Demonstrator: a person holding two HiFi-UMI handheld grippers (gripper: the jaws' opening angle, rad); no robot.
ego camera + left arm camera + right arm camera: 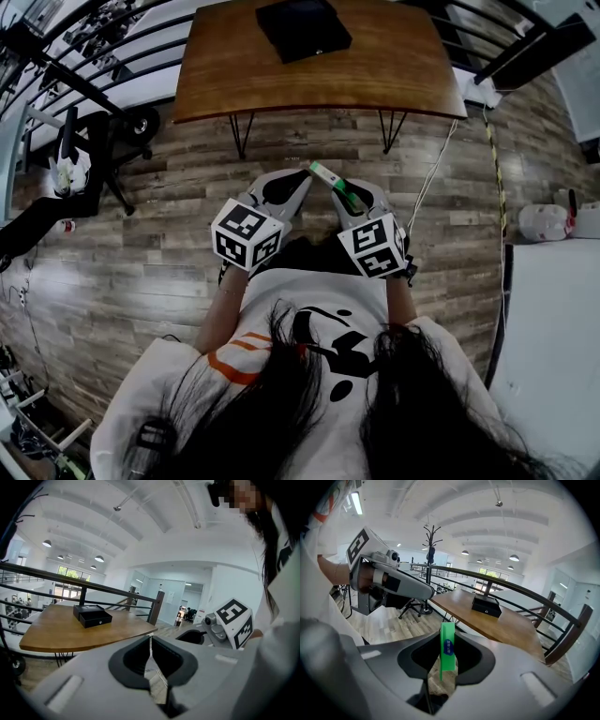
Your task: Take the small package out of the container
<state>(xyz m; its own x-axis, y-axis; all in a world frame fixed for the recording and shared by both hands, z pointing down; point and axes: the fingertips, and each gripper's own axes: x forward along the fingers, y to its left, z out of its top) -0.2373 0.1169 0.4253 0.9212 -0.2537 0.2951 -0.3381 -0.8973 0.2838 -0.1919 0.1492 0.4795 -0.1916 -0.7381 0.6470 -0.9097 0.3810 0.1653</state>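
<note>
A flat green small package (330, 182) with a blue label is pinched in my right gripper (343, 191), which is shut on it; in the right gripper view the package (447, 649) stands upright between the jaws of the right gripper (446, 660). My left gripper (304, 172) is shut with nothing in it, and in its own view the left gripper (150, 639) shows its jaws meeting. Both are held close together in front of the person's chest, over the wood floor. The black box container (303, 28) sits closed on the wooden table (394, 70), also seen as the box (92, 616) and box (486, 605).
A metal railing (112, 70) runs behind and beside the table. An office chair (98, 150) stands at the left. A white cable (433, 173) hangs from the table's right corner. A white surface (553, 328) lies at the right. A coat rack (431, 543) stands far off.
</note>
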